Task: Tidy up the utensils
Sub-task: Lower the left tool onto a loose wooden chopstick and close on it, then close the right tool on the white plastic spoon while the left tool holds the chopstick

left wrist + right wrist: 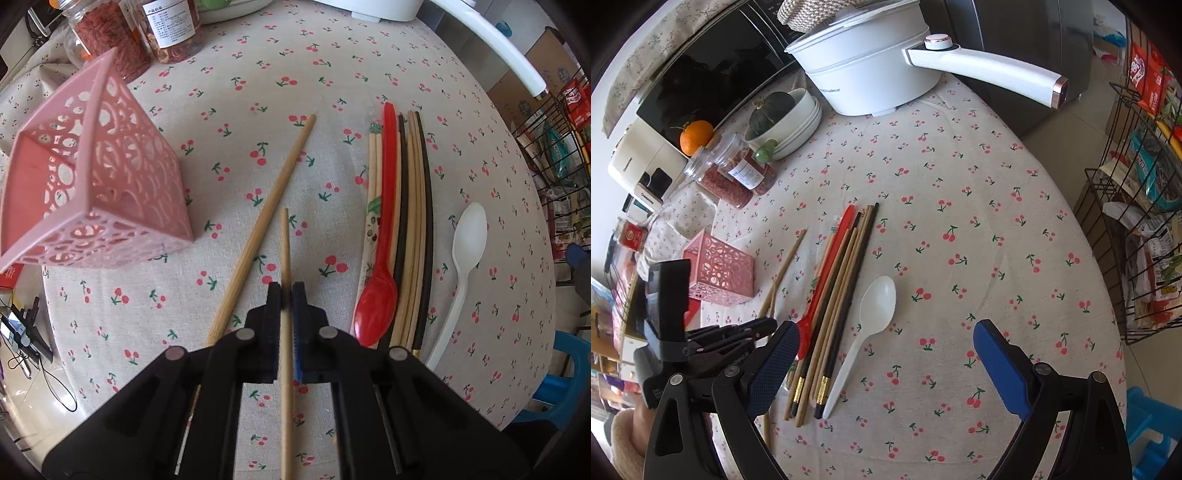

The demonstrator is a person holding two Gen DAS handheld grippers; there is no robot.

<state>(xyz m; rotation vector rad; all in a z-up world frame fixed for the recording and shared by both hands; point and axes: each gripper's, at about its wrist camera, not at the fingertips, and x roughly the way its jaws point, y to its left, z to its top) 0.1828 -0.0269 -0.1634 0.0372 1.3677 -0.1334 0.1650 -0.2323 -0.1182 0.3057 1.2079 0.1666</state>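
Left wrist view: left gripper (286, 295) is clamped on a bamboo chopstick (284, 251), long axis straight ahead along the fingers. Pink holder (92, 184) sits ahead-left, mouth tilted toward the camera, so the stick needs swinging left.

Right wrist view: right gripper (886, 345) is wide open, holding nothing, above the tabletop (979, 184); white spoon (868, 325) lies just ahead-left.

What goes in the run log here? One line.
left gripper: shut on wooden chopstick | right gripper: open | pink holder: empty
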